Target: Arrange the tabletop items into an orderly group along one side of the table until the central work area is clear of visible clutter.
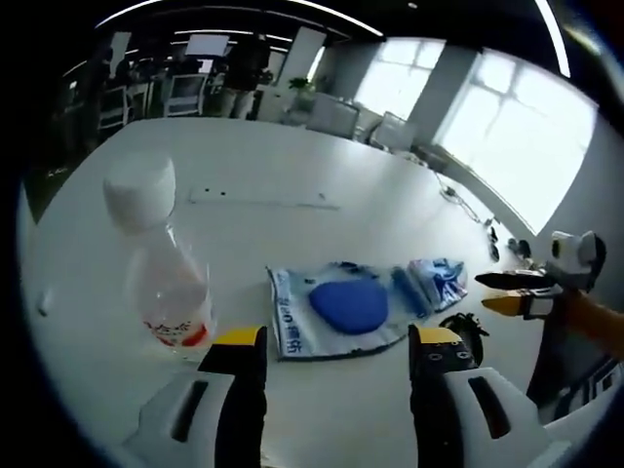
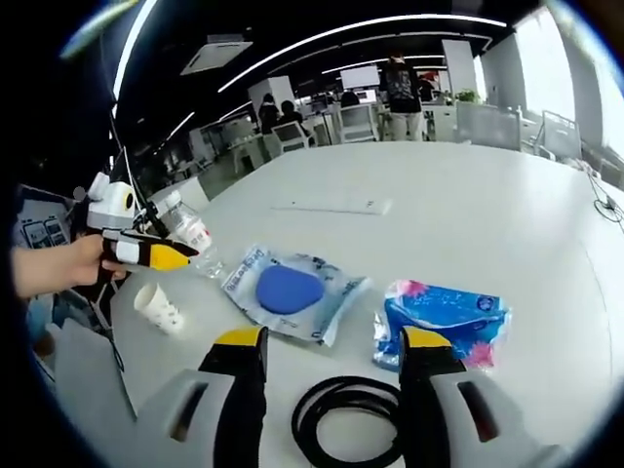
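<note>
A clear plastic bottle (image 1: 168, 288) with a white cap stands just left of my left gripper (image 1: 337, 341), which is open and holds nothing. Ahead of its jaws lies a clear packet with a blue sponge (image 1: 343, 305), then a blue printed packet (image 1: 436, 278) and a black cable coil (image 1: 466, 327). My right gripper (image 1: 485, 292) comes in from the right. In the right gripper view, my right gripper (image 2: 331, 346) is open over the cable coil (image 2: 346, 419). Beyond it lie the sponge packet (image 2: 288, 290) and blue packet (image 2: 444, 317), and a paper cup (image 2: 159, 307) on its side. The bottle (image 2: 190, 229) stands behind the left gripper (image 2: 161, 255).
The white table (image 2: 468, 205) stretches far back, with a flat white strip (image 2: 331, 205) in its middle. A hand (image 2: 58, 263) holds the left gripper at the table's near corner. Chairs, desks and standing people are beyond the far edge.
</note>
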A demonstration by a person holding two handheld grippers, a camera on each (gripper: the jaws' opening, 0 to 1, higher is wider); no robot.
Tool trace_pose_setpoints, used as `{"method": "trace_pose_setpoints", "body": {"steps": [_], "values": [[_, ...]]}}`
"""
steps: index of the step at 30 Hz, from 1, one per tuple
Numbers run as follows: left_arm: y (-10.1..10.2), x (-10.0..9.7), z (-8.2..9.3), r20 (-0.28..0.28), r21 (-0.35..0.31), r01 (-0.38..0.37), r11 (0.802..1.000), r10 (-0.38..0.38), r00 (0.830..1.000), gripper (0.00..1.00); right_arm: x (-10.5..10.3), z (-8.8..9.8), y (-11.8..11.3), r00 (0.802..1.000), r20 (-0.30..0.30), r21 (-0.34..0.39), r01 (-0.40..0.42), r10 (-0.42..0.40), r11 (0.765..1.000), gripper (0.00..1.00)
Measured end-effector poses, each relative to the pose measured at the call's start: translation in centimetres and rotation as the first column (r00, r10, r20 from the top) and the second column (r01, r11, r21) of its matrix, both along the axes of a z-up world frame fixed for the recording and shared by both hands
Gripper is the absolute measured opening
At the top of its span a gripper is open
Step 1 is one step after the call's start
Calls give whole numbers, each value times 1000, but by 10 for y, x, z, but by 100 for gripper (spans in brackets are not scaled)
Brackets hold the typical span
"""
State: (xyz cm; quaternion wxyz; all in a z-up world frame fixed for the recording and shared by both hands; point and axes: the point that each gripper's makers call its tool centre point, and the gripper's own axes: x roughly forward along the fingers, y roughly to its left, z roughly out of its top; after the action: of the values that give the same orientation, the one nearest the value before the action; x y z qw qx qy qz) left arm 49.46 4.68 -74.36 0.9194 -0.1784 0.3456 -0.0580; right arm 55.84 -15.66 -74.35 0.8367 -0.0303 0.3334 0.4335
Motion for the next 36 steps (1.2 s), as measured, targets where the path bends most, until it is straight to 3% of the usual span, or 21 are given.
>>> {"method": "trace_pose_setpoints", "body": {"steps": [12, 25, 36], "values": [[1, 4, -25, -112, 45, 11, 999, -6, 994, 51, 4, -22, 18, 998, -54, -3, -16, 15, 1000, 48], [1, 16, -38, -162, 65, 0, 998, 10, 987, 50, 4, -45, 29, 993, -120, -14, -18, 16, 1000, 40], [3, 13, -57, -248, 63, -14, 998, 30, 968, 45, 6, -61, 39, 988, -153, -51, -20, 12, 998, 29]]}}
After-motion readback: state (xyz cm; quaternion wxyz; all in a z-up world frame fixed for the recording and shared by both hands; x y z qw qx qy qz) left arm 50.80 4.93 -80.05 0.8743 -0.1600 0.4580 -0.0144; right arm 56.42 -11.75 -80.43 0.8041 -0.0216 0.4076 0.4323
